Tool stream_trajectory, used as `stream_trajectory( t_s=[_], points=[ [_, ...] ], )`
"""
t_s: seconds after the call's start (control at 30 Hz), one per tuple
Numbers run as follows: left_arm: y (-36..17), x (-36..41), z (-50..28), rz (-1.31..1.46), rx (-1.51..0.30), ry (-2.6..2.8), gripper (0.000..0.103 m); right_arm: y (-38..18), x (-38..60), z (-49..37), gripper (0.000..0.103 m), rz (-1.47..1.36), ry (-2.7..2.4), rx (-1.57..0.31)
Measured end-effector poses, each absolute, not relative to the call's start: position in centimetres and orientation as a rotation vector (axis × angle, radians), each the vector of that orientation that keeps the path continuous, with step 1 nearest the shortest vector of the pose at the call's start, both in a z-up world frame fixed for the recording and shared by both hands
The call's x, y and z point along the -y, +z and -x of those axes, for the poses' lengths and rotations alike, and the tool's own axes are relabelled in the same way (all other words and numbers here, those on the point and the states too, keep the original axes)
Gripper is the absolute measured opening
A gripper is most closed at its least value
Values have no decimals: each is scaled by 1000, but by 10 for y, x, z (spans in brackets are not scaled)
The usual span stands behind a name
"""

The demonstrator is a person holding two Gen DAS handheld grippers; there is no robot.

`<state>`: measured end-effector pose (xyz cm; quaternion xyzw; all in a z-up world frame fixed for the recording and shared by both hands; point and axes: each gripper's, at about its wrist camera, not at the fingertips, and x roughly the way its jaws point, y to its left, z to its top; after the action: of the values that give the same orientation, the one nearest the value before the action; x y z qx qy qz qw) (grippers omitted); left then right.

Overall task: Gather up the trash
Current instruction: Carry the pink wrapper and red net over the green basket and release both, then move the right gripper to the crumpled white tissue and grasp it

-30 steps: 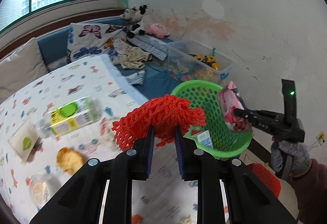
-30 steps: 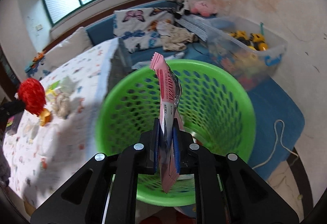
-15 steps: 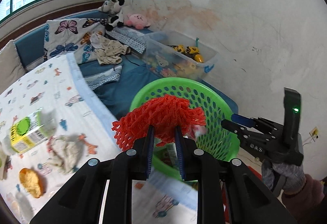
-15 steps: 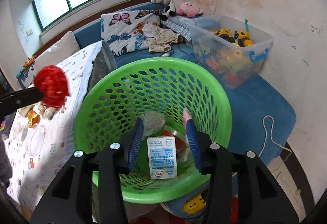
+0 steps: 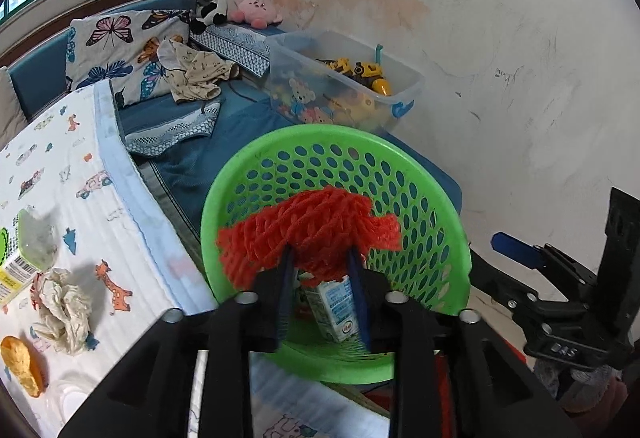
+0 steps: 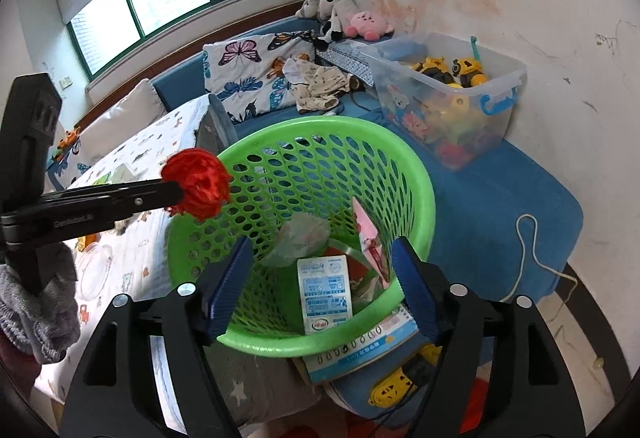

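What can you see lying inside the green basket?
Inside the green basket: a white carton, a pink wrapper and crumpled clear plastic. Anything beneath them is hidden.

Left of the tool, the animal-print bedsheet (image 5: pixel 80 166) carries a crumpled tissue (image 5: pixel 64 308), a bottle (image 5: pixel 20 254) and an orange snack (image 5: pixel 20 364).

Right tool (image 6: pixel 320 278) agape, green basket (image 6: pixel 416 174) — red netting (image 6: pixel 198 184)

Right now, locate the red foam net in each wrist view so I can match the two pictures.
Left wrist view: red foam net at centre, at the left claw's tips, before the green basket.
Right wrist view: middle left, at the basket's left rim.
Shared landmark: the green basket.
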<state>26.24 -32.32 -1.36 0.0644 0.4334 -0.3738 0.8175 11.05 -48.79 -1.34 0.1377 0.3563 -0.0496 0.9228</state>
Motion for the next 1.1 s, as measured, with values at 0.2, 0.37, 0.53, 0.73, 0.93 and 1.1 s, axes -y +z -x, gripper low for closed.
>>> stream_trajectory(
  t_s=[0.2,0.37,0.53,0.73,0.93,1.1],
  points=[
    [-14,322,-260,-131,-918,-808,44,-11,483,-106,79,-282,-90,-728],
    [-9,311,-254,-125,-906,-801,46,-8,477,-103,79,-276,-82,-723],
    [0,287,-244,-121,-877,-771,50,-5,466,-104,82,-263,-65,-720],
    [2,241,-235,-108,-861,-707,50,-3,447,-110,83,-239,-25,-726],
    [-3,184,-231,-81,-864,-598,50,-3,423,-121,85,-216,27,-734],
    [-12,136,-229,-66,-878,-491,50,-3,400,-133,85,-187,77,-744]
  ],
)
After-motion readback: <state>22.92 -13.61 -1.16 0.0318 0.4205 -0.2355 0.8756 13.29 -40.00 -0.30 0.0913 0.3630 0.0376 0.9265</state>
